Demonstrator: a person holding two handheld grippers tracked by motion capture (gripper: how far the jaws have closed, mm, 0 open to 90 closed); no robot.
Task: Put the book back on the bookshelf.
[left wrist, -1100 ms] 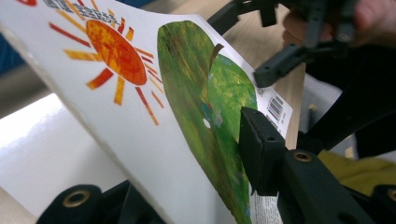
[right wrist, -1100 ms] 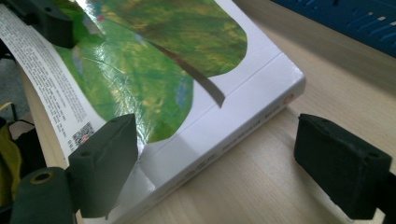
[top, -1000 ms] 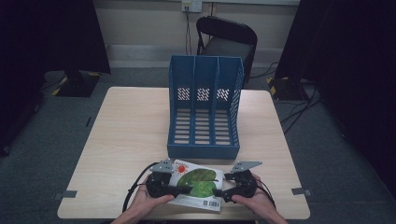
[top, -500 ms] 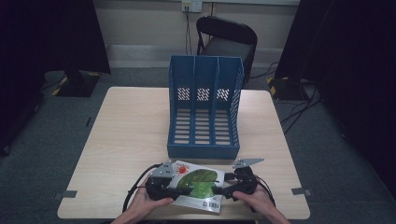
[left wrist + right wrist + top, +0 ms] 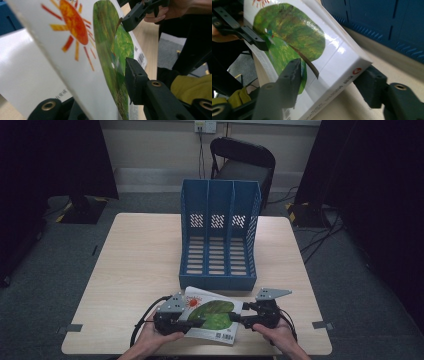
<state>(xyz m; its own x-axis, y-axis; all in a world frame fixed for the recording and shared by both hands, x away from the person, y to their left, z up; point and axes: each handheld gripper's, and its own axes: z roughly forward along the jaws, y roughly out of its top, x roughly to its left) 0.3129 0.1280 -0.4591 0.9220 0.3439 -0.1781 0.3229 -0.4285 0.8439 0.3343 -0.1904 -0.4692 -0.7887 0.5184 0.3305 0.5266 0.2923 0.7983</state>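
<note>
A light wooden bench [image 5: 140,265] stands on a grey carpet floor [image 5: 55,250]. In the middle of the bench sits a blue file rack [image 5: 218,235]. It stands upright and has three slots side by side. Its walls have rows of little holes and long gaps. Behind the bench, well apart from it, is a black folding chair [image 5: 243,162] by the wall. On the wall above the chair is a small white socket [image 5: 205,126], and a cable hangs down from it. More black cables [image 5: 320,240] lie on the floor to the right. Dark curtains [image 5: 50,160] hang on both sides. Small bits of grey tape [image 5: 321,325] stick near the front corners.
</note>
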